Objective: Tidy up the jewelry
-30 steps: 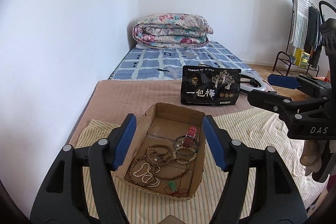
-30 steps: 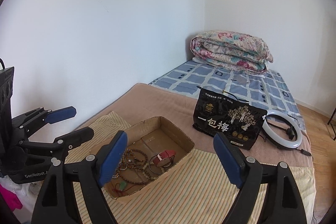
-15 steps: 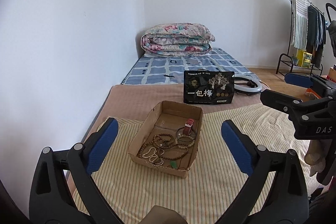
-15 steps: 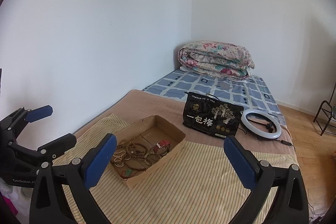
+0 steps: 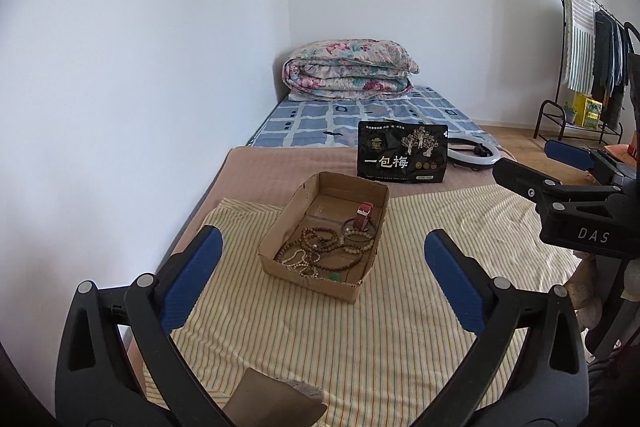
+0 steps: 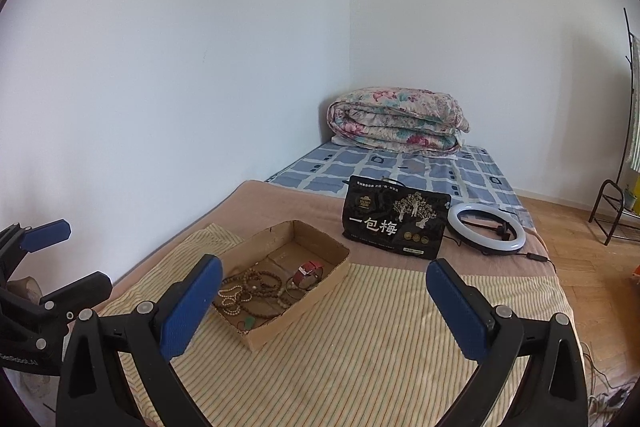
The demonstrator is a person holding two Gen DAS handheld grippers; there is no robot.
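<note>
- Jewelry [image 5: 326,249] all sits inside the cardboard box [image 5: 280,227] on the striped cloth [image 5: 360,327], roughly mid-bed; nothing that I can see lies loose on the cloth around it.
- Brown bead strands [image 5: 316,241] and pale bead strands [image 5: 298,259] are heaped at the near end of the box, tangled together as far as I can judge.
- Red-strapped watch [image 5: 363,215] stands nearer the far end, touching a dark bangle [image 5: 358,227]; a small green pendant [image 5: 334,277] lies by the near wall.
- My read: gathering looks done, everything is boxed. If sorting within the box is wanted, that is left, since the strands overlap.
- Left gripper [image 5: 320,275] has its jaws spread wide, holding nothing, hovering short of the box.
- Right gripper [image 6: 324,301] is also wide and empty, well back from the box on the right.
- Left wrist view gives me the straighter look down into the box, plus the right gripper's side profile [image 5: 560,195] and a clothes rack [image 5: 588,67] far right.
- Left view also shows a tan object [image 5: 272,403] at the bottom edge; I cannot tell what it is.
- Right wrist view shows the whole ring light [image 6: 486,227] beside the black snack bag [image 6: 394,217], with its cable trailing right; in the left view the bag hides most of it.
- Right view also catches the left gripper [image 6: 40,267] at the left edge, and the folded quilt [image 6: 396,121] at the far end.
</note>
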